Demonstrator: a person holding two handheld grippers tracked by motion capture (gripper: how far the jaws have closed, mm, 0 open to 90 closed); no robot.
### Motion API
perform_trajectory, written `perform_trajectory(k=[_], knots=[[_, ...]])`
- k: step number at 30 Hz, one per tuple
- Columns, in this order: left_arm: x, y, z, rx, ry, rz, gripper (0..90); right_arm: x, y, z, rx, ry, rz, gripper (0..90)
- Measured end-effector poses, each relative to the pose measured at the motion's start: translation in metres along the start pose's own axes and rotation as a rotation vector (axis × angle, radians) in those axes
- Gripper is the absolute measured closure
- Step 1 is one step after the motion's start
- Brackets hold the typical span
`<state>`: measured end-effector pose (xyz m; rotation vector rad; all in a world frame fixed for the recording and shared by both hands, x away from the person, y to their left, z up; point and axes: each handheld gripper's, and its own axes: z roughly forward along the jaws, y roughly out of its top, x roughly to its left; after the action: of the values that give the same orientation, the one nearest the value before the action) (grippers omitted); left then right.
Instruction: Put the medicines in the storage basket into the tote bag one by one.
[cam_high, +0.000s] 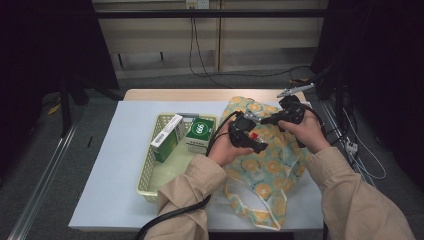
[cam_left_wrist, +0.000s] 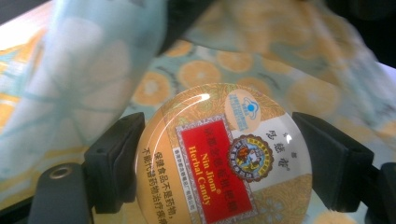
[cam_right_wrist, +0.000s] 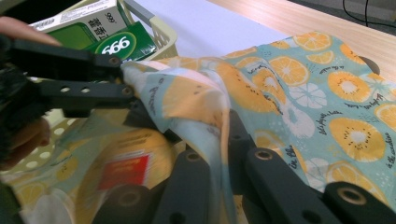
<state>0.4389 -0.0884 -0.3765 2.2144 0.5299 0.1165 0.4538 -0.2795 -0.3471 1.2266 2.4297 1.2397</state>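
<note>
A round yellow tin of herbal candy (cam_left_wrist: 219, 158) with a red label sits between the jaws of my left gripper (cam_left_wrist: 218, 163), which is shut on it. In the high view the left gripper (cam_high: 256, 142) holds the tin (cam_high: 254, 136) over a fruit-print cloth bag (cam_high: 265, 167). My right gripper (cam_high: 264, 120) is just beyond it. In the right gripper view the right gripper (cam_right_wrist: 219, 140) is shut on a fold of the bag's fabric (cam_right_wrist: 196, 98), lifting it. The tin (cam_right_wrist: 123, 170) lies blurred under that fold, by the left gripper (cam_right_wrist: 88, 81).
A pale yellow basket (cam_high: 148, 172) stands left of the bag on the white mat (cam_high: 115, 150); it holds a green and white box (cam_high: 167, 135) and a green box (cam_high: 199, 131). The bag's strap (cam_high: 250, 210) trails toward the front edge. Cables hang at the right.
</note>
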Motion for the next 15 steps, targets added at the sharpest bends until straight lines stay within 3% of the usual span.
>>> perform_trajectory(k=[3, 6, 10, 15], knots=[[0.006, 0.005, 0.004, -0.001, 0.044, 0.005, 20.6, -0.001, 0.000, -0.001, -0.008, 0.003, 0.005, 89.4], [0.013, 0.008, 0.008, -0.012, 0.093, -0.016, 20.3, -0.003, 0.001, -0.001, -0.007, 0.002, 0.014, 89.4], [0.014, 0.009, 0.011, -0.011, 0.095, -0.013, 16.5, -0.004, 0.001, 0.001, -0.008, 0.005, 0.015, 89.3], [0.009, 0.008, 0.000, -0.014, 0.074, -0.004, 15.9, -0.006, -0.001, -0.001, -0.010, -0.001, 0.018, 89.3]])
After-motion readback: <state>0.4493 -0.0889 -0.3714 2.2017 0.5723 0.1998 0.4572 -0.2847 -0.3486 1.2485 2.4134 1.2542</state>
